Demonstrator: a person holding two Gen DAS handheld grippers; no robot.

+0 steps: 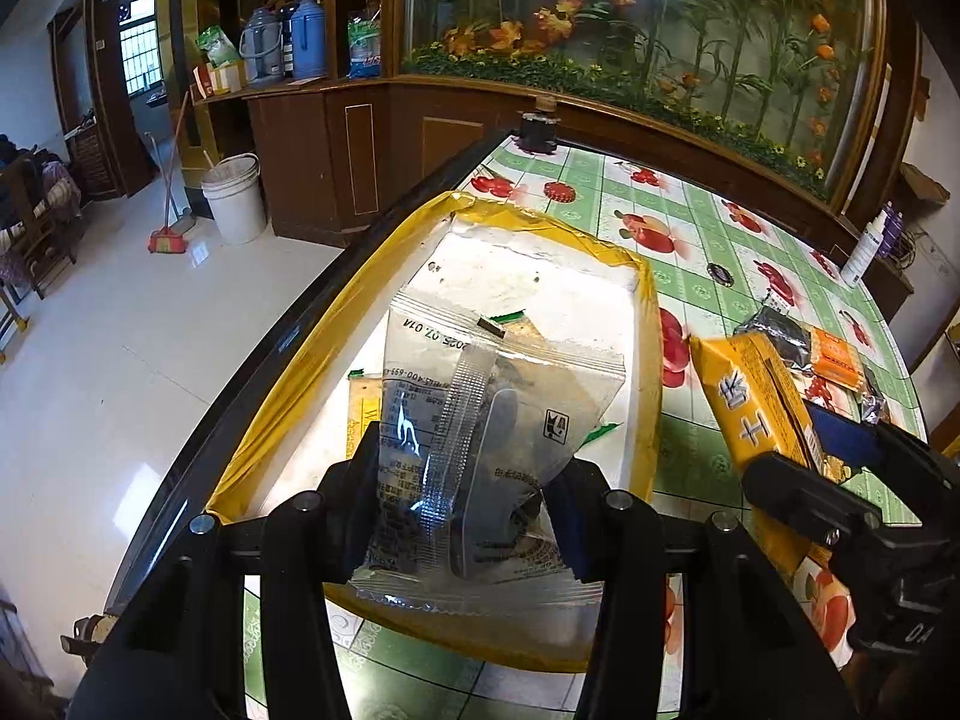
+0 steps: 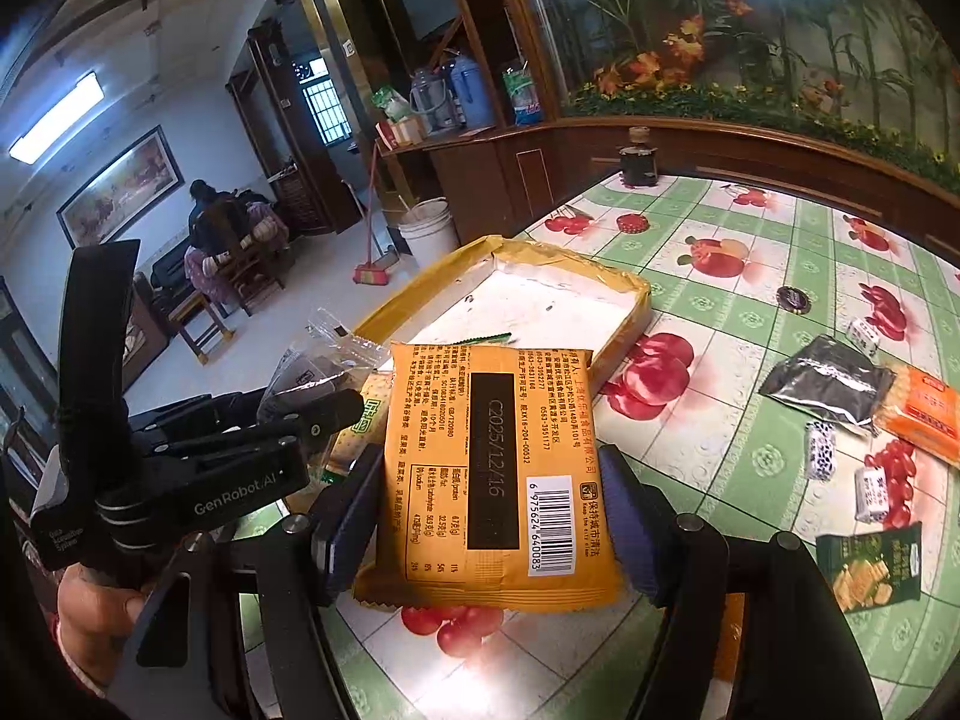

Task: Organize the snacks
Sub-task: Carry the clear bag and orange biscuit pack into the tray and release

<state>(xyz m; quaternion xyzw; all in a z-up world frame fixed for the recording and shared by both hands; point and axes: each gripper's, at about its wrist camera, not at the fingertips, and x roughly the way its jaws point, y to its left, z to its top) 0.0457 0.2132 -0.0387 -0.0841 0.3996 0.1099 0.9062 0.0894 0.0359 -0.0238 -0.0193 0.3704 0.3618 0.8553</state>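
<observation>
Snacks are partly sorted: the left gripper (image 1: 462,516) clamps a clear packet (image 1: 480,420) over the tray (image 1: 651,360), the right gripper (image 2: 480,516) clamps an orange packet (image 2: 486,474) just beside it, while several packets (image 2: 828,384) lie loose on the table (image 2: 720,222) to the right.

From my left wrist camera, the clear packet (image 1: 480,450) hid most of the cracker packet (image 1: 365,414) lying in the yellow tray (image 1: 651,372), whose near rim sat behind the gripper frame at 6 o'clock. The orange packet (image 1: 762,402) ran behind the right gripper (image 1: 840,468) at 4 o'clock. From my right wrist camera, small wrapped sweets (image 2: 821,450) at 3 o'clock were too small to read
</observation>
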